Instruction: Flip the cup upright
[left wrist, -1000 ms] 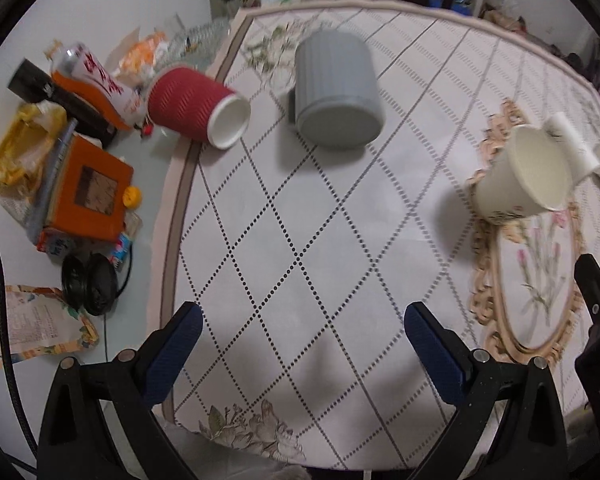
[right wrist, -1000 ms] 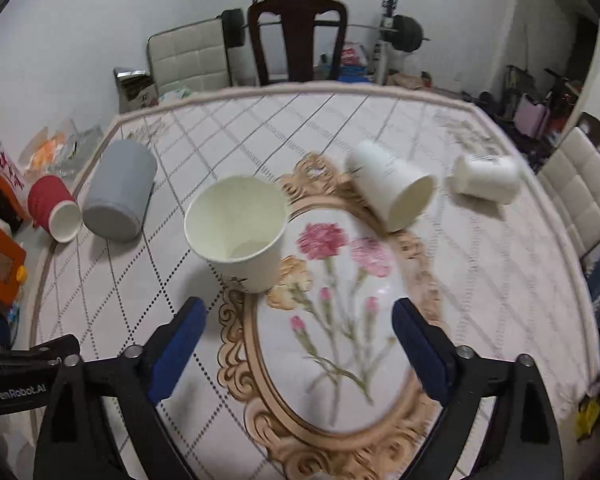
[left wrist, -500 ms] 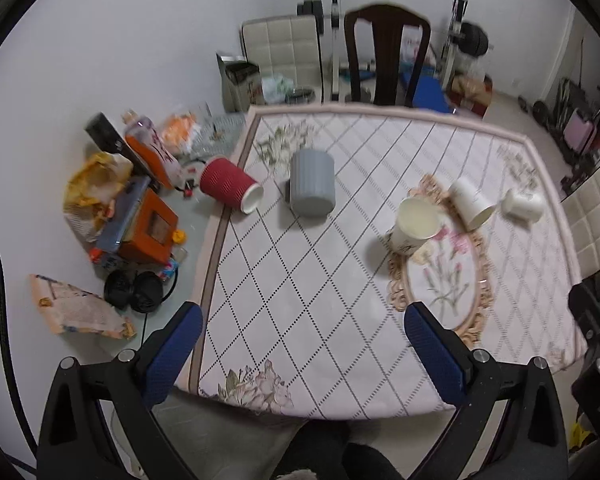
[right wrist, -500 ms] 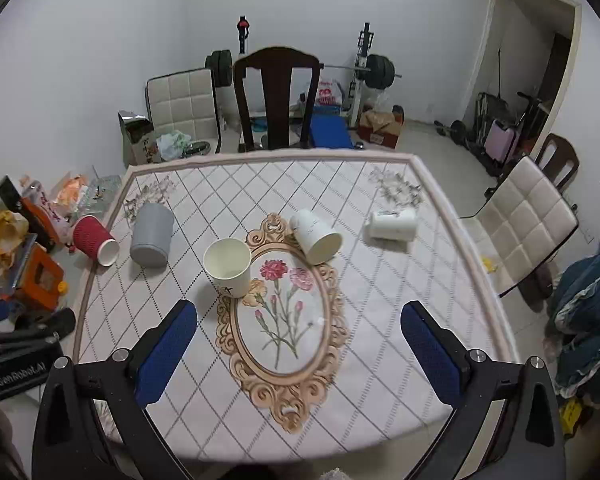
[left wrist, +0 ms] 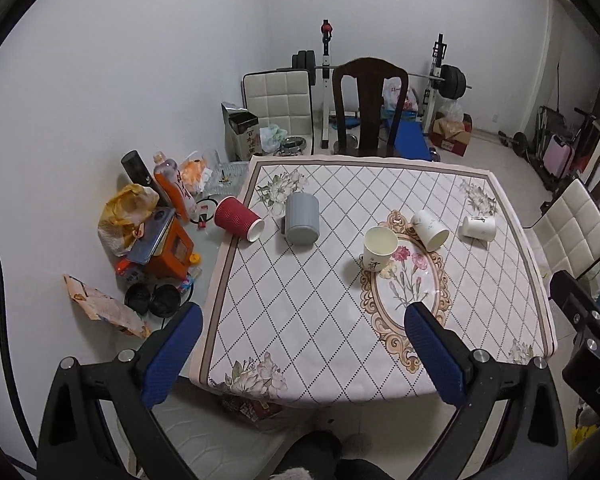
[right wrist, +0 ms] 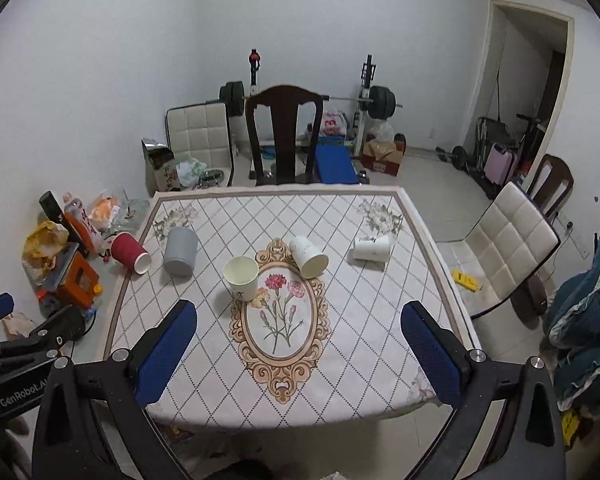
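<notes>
Several cups sit on the patterned tablecloth. A cream paper cup stands upright. A red ribbed cup, a grey cup, a white paper cup and a small white cup lie on their sides. My left gripper and my right gripper are open and empty, held high above the table's near edge, far from the cups.
Clutter lies on the bare strip at the table's left: an orange box, bottles, bags and black lids. A dark wooden chair stands behind the table, a white padded chair at its right.
Both grippers have pulled back and up from close over the table, so the whole table and room now show. The cups have not moved.
</notes>
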### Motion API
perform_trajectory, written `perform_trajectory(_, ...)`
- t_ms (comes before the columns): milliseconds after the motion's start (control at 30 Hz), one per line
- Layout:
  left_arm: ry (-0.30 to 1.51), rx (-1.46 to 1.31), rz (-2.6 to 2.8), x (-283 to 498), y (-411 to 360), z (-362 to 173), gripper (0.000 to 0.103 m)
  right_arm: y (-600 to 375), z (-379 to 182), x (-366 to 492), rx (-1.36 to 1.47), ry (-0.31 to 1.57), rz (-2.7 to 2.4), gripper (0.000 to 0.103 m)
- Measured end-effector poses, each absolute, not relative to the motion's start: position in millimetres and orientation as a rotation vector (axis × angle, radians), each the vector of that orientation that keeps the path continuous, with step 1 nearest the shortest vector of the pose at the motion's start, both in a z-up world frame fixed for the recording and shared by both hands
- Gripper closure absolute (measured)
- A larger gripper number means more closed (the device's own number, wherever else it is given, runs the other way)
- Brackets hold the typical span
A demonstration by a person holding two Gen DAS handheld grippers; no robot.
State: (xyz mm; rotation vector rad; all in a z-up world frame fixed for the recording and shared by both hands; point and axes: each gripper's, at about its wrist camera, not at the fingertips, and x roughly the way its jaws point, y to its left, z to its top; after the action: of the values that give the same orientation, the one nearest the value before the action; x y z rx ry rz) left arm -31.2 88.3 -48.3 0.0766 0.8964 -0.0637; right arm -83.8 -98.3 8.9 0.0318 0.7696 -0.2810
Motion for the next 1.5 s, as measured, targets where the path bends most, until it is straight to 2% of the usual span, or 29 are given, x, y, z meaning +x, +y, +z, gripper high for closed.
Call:
perform_trajectory(433,0.859,0.054,-0.059,-53,91,-37,0.0,-94,24,-112,0.023,0.758,-0.272,0.0)
perform_trajectory(1500,0.849,0.054,-0.067,-62,94,-33,0.0,-100,20,-134,0.036,0.773,-0.252,0.0)
